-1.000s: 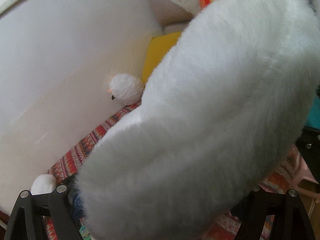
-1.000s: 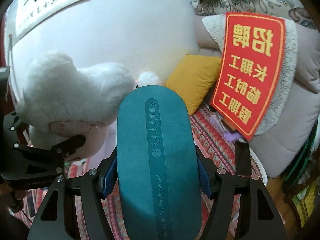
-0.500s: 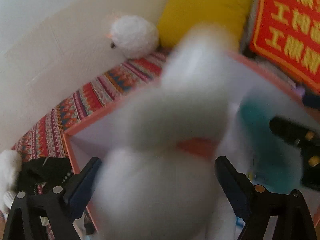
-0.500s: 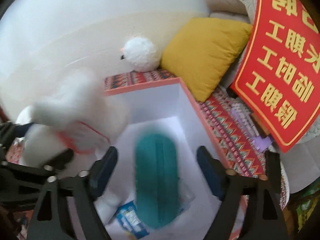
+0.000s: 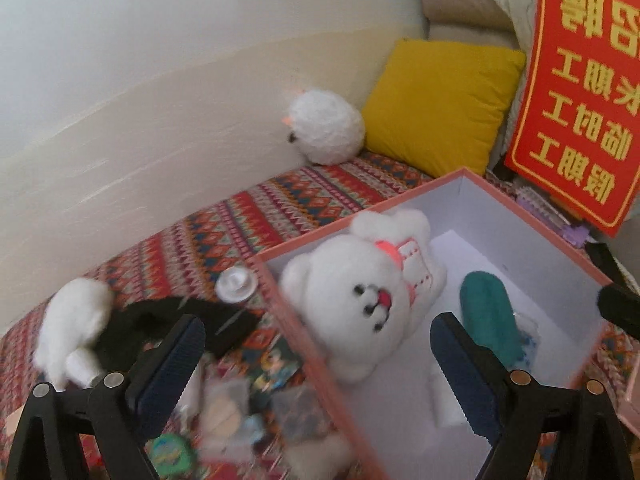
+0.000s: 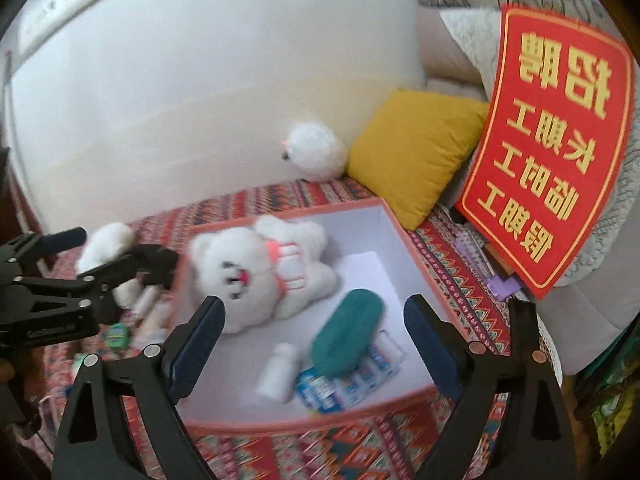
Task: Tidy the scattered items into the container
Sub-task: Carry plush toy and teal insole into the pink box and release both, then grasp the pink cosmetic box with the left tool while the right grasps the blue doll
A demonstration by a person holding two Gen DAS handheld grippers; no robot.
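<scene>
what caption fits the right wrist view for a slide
Open right gripper above pink box holding white teddy bear and teal case.

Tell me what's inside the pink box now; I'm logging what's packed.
In the pink box: a white teddy bear, a teal case, a small white bottle and blue-and-white packets. The case covers part of the packets; anything under the bear is hidden.

Soft daylight, motion blur, fisheye warping
</scene>
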